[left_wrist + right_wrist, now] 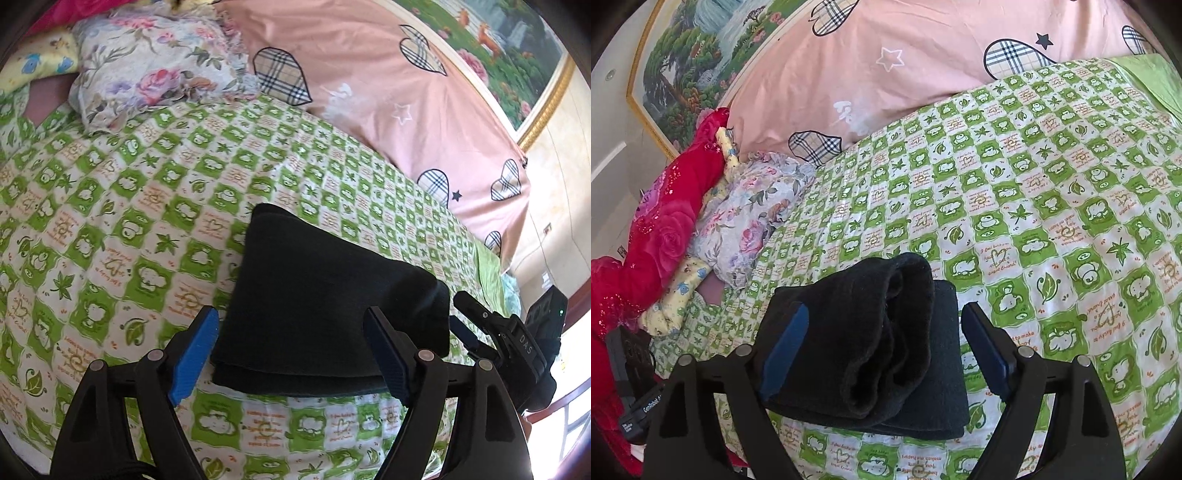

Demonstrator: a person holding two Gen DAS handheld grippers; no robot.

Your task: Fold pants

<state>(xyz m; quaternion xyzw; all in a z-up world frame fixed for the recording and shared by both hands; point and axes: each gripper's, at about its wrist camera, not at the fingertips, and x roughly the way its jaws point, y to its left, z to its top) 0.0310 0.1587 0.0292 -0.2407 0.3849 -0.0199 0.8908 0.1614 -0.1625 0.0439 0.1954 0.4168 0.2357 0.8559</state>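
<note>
Green-checked bedspread (110,221) underneath. Left gripper (291,354) spread wide, gripping nothing, folded black pants (325,295) lying between its fingers at lower centre. Right gripper (882,347) likewise wide, empty, straddling the bundle. Pink quilt (886,74) across the top, floral pillow (147,70) upper left.

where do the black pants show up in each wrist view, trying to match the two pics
Left wrist: the folded black pants lie low and centre-right, between the open left gripper's fingers.
Right wrist: the black pants lie low and centre, rolled end up, between the open right gripper's fingers.
Shared landmark: the floral pillow, upper left in both.
</note>
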